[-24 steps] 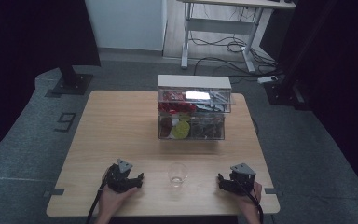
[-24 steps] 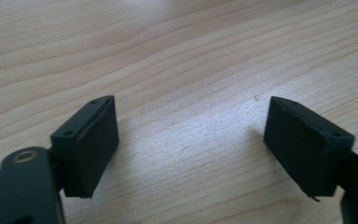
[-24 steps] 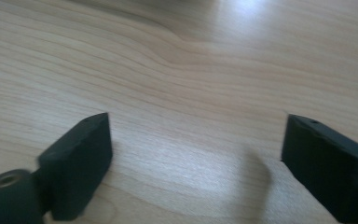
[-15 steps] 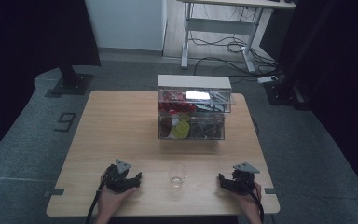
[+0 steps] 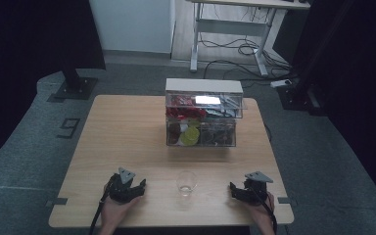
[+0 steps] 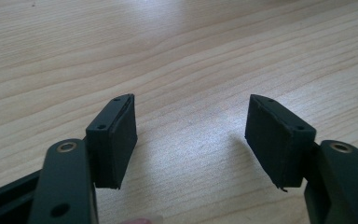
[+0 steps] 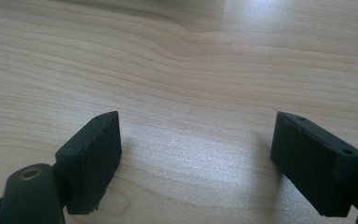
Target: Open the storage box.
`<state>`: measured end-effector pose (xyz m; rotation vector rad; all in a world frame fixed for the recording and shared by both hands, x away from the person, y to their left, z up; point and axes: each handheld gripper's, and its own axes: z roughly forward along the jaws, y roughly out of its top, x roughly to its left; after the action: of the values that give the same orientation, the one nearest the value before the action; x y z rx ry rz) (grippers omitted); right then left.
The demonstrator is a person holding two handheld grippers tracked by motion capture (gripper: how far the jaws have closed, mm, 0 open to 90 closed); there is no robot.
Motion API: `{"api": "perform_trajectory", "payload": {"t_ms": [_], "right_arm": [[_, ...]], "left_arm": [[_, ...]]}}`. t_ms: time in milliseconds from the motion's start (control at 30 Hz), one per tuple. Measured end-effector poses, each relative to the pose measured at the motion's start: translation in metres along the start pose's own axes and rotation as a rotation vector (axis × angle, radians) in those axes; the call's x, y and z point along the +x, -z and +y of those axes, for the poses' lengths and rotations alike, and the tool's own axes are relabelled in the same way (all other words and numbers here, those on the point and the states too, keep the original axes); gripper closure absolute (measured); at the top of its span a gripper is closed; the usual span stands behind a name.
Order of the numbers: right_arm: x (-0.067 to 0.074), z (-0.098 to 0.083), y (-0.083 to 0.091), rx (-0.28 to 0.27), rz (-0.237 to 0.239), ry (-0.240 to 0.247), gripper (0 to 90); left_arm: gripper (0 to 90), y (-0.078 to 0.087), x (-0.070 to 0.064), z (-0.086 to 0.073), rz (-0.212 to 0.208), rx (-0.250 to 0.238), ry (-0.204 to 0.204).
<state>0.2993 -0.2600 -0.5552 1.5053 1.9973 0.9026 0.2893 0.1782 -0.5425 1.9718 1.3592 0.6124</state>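
Note:
A clear drinking glass (image 5: 186, 182) stands upright near the front edge of the wooden table (image 5: 127, 127), between my two grippers. My left gripper (image 5: 136, 186) rests on the table to the glass's left, held in a hand. Its jaws stand open over bare wood (image 6: 191, 116) with nothing between them. To the glass's right, my right gripper (image 5: 234, 189) also lies low on the table, its jaws wide open over bare wood (image 7: 196, 135). A clear two-tier box (image 5: 201, 120) with red, yellow and dark items inside stands at the table's far middle.
The table's front edge (image 5: 176, 225) runs just below both hands. A desk frame with cables (image 5: 235, 34) and dark stands sit on the grey floor beyond the table. Bare wood stretches between the glass and the box.
Both grippers stay at the front of the table; the right one has shifted slightly. The glass and the box have not moved.

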Motion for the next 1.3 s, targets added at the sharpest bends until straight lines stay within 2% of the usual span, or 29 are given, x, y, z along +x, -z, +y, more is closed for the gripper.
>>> {"api": "perform_trajectory", "payload": {"t_ms": [167, 333, 400, 567, 933, 1200, 1300], "right_arm": [[0.000, -0.001, 0.001, -0.004, -0.001, 0.002, 18.1], [0.000, -0.001, 0.001, -0.005, -0.001, 0.003, 18.4], [0.000, -0.001, 0.001, -0.005, 0.000, 0.003, 18.4], [0.000, -0.001, 0.001, -0.006, 0.000, 0.004, 18.6], [0.000, -0.001, 0.001, -0.007, 0.001, -0.001, 19.7], [0.000, -0.001, 0.001, -0.009, -0.004, -0.003, 20.6], [0.000, -0.001, 0.002, -0.010, -0.006, -0.007, 21.2]], "left_arm": [[38.2, 0.011, 0.003, -0.002, -0.013, -0.023, -0.016], [40.1, 0.016, 0.007, -0.001, -0.038, -0.043, 0.007], [40.2, 0.019, 0.005, 0.001, -0.027, -0.051, -0.007], [40.9, 0.026, -0.001, 0.005, -0.074, -0.078, -0.017], [50.2, 0.032, -0.012, 0.026, -0.107, -0.114, -0.020], [49.4, 0.030, -0.019, 0.037, -0.125, -0.126, -0.031], [49.1, 0.025, -0.022, 0.044, -0.144, -0.120, -0.042]]}}
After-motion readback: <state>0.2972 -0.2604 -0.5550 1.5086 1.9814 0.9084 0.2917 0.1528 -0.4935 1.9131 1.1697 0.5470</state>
